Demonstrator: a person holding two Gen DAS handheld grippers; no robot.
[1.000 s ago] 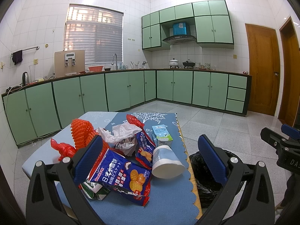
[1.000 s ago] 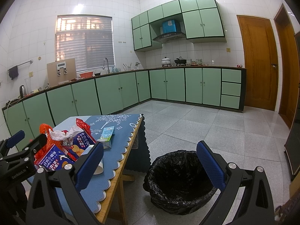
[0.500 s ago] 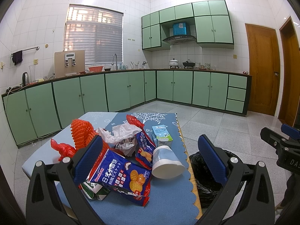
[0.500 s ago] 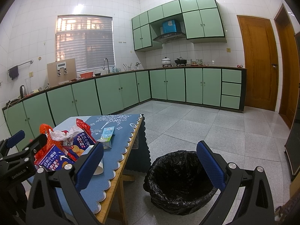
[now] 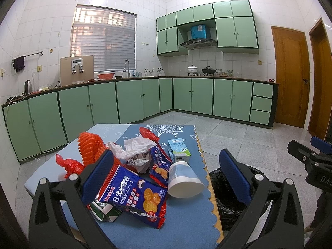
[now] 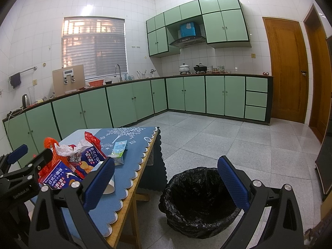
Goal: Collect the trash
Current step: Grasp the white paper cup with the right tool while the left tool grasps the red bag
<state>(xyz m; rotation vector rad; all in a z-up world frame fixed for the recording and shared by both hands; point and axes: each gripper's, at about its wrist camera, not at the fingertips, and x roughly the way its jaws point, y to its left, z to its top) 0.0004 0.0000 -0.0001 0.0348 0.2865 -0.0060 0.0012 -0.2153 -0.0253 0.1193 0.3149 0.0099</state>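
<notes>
A heap of trash lies on the blue tablecloth (image 5: 186,224): a blue biscuit bag (image 5: 132,197), a second biscuit bag (image 5: 158,164), a tipped white paper cup (image 5: 183,179), crumpled white paper (image 5: 132,146), orange foam netting (image 5: 90,147), red wrapper scraps (image 5: 69,165) and a small milk carton (image 5: 179,150). My left gripper (image 5: 166,176) hangs open just above the near end of the heap, holding nothing. My right gripper (image 6: 166,178) is open and empty to the right of the table, over the bin lined with a black bag (image 6: 199,199) on the floor.
The table (image 6: 128,195) has a wooden edge with a scalloped cloth hanging over it. Green kitchen cabinets (image 5: 124,101) run along the far walls. Two wooden doors (image 6: 286,70) stand at the right. Grey tiled floor (image 6: 228,137) stretches beyond the bin.
</notes>
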